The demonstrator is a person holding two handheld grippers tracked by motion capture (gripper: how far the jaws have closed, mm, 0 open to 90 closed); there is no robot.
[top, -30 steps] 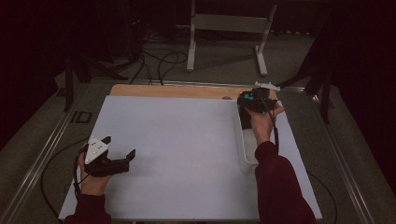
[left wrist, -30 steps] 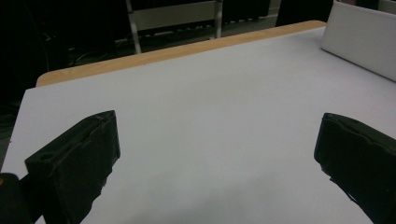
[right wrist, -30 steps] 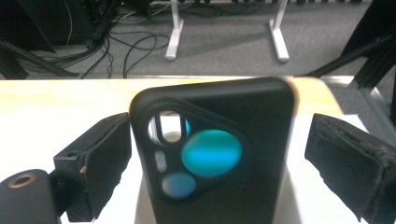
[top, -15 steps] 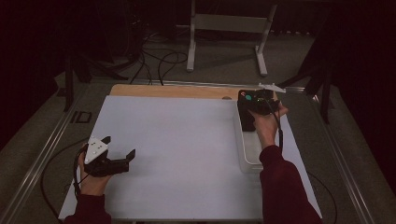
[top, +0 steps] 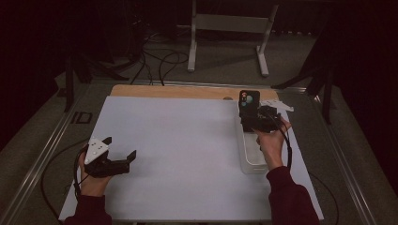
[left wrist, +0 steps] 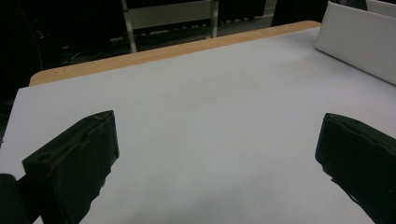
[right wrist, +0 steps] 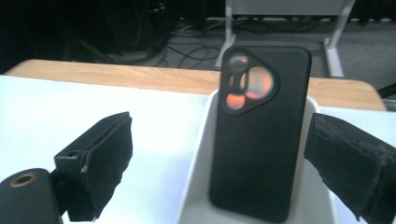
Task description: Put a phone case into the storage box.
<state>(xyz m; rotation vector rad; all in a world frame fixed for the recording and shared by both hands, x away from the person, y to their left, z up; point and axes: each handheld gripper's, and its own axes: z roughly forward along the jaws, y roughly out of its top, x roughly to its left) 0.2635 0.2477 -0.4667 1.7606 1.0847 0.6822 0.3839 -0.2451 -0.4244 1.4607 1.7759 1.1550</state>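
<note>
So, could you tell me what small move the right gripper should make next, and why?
Probably close the right gripper on the black phone. The phone stands upright in the white tray, back facing the gripper, between its open jaws with gaps on both sides. The left gripper rests open, far off on the white mat.

A dim room, lit mainly over the table [top: 187, 140], whose pale top leaves a strip of wooden edge [top: 178, 91] bare at 12 o'clock. Beyond it, grey floor [top: 225, 65] runs back into darkness. A white metal stand [top: 230, 28] with two splayed legs stands at 12 o'clock; loose black cables [top: 157, 61] coil on the floor at 11 o'clock. Dark tripod legs [top: 319, 79] rise at 2 o'clock. Metal rails [top: 42, 150] flank the table at 9 and 3 o'clock.
</note>
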